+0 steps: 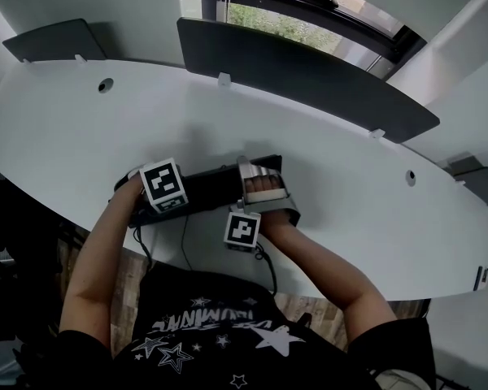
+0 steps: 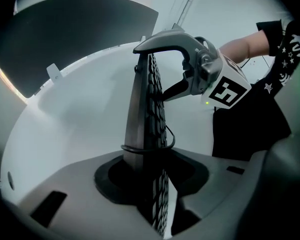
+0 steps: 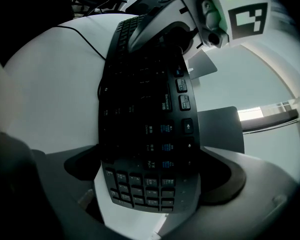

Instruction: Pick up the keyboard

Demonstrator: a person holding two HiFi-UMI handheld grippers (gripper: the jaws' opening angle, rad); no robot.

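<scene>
A: Now, the white desk (image 1: 57,128) is seen first. It is curved and mostly bare, with dark divider panels (image 1: 309,75) stood along its far edge.

B: And the keyboard (image 1: 211,187) is found near the front edge, close to the person, so both ends can be reached without stretching.

A: It is taken at 2 ends, presumably because so long and flat a board would tip if gripped at only 1.

B: Agreed. The right gripper (image 3: 150,184) is clamped on the number-pad end, with a jaw set on either side of it.

A: The left gripper (image 2: 150,176) is pointed steeply down. Its jaws are closed on the opposite end, and the board is seen edge-on between them.

B: Whether the board has been raised clear of the desk cannot be told from these views.

A: The grip is judged complete, then. A level lift by both hands together is what is called for.

B: 1 small thing is noted: the cable (image 2: 169,143) is looped round the board just beyond the left jaws, and a snag could be caused there.
</scene>
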